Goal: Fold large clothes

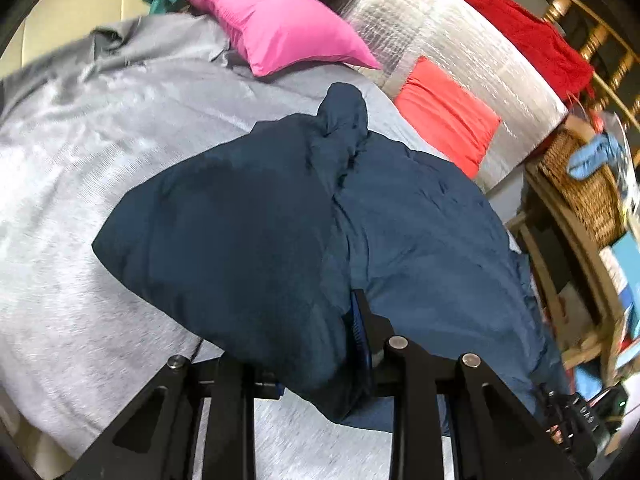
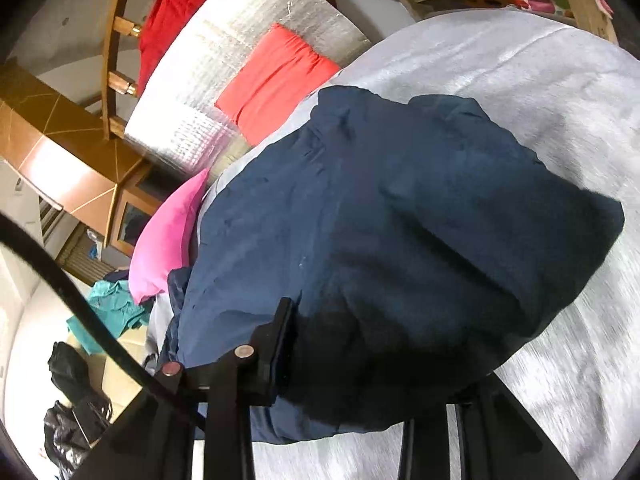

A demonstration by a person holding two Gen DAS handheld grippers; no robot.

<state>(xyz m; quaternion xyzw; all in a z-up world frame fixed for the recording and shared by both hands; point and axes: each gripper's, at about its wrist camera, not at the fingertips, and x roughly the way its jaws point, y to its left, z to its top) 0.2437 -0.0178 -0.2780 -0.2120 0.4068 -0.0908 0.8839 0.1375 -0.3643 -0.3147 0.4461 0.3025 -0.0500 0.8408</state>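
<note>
right now both tools are clamped on the same navy garment (image 1: 420, 240), which lies bunched on the grey bedsheet (image 1: 100, 160) that covers the bed. the left gripper (image 1: 320, 360) has its jaws drawn narrow, and a thick fold of the navy cloth is pinched between them and drapes over its left finger. the right gripper (image 2: 360, 360) is likewise narrowed on a fold, with the cloth spilling over its right side so that finger is hidden. a twisted peak of the fabric points toward the far edge of the bed, near a pink pillow (image 1: 280, 24). a coral cloth (image 1: 448, 116) lies on a silver quilted cover (image 1: 440, 32) along the bed's far side, with a red garment (image 1: 532, 36) against the wooden rail (image 1: 600, 40).
</note>
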